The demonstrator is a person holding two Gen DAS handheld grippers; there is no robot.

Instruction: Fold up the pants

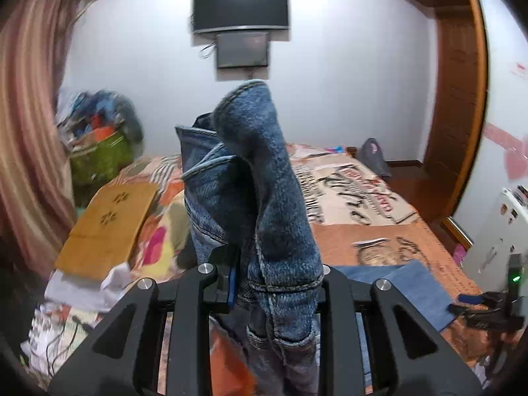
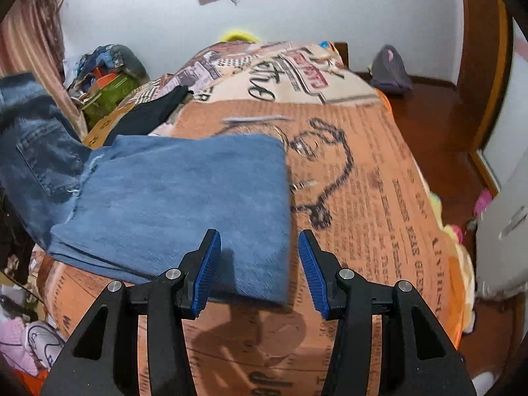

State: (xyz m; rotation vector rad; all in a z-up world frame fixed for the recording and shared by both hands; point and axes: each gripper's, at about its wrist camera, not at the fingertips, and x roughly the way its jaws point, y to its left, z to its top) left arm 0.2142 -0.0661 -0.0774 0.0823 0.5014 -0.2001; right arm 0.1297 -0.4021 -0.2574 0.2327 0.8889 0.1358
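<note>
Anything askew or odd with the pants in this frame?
Yes. The left gripper has the jeans bunched, the waistband sticking up crumpled. The leg end lies flat on the bed; its cut edge is frayed.

Pants [image 2: 171, 204] part flat on the bed [image 2: 379, 198], part raised at the left in the left hand-held gripper [image 1: 264, 283], right hand-held gripper [image 2: 260, 270] over their near edge, cardboard [image 1: 105, 231] at bed's left, screens [image 1: 241, 6] on the far wall.
</note>
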